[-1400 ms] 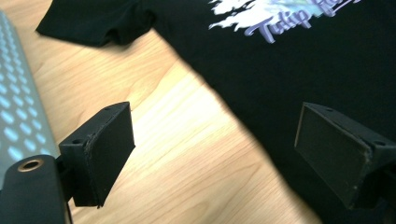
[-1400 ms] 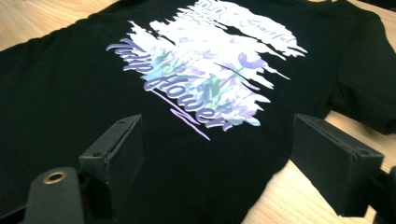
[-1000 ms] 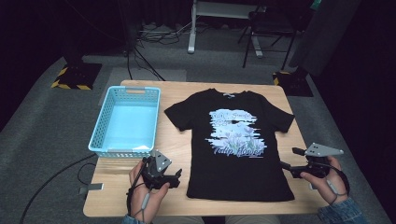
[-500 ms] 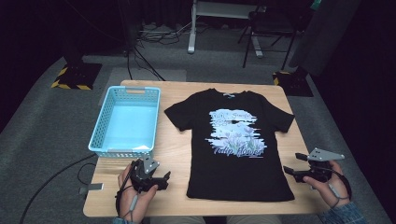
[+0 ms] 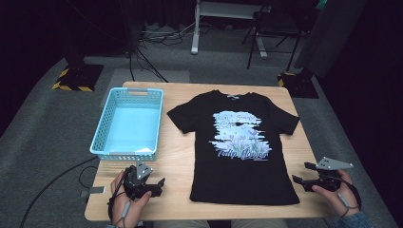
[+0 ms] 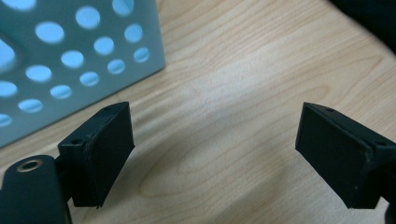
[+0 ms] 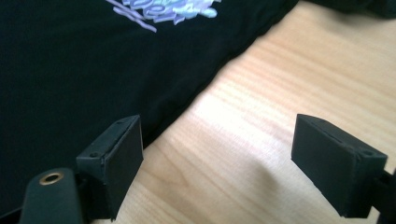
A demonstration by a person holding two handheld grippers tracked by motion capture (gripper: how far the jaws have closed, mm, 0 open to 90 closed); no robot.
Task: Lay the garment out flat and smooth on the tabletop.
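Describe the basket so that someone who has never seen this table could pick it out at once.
On the wooden table, look to the left half, beside the black T-shirt spread flat in the middle. The basket is a light blue plastic rectangle with open top and nothing inside. Its walls, pierced with rows of round holes, and its pale colour set it apart from the dark shirt.
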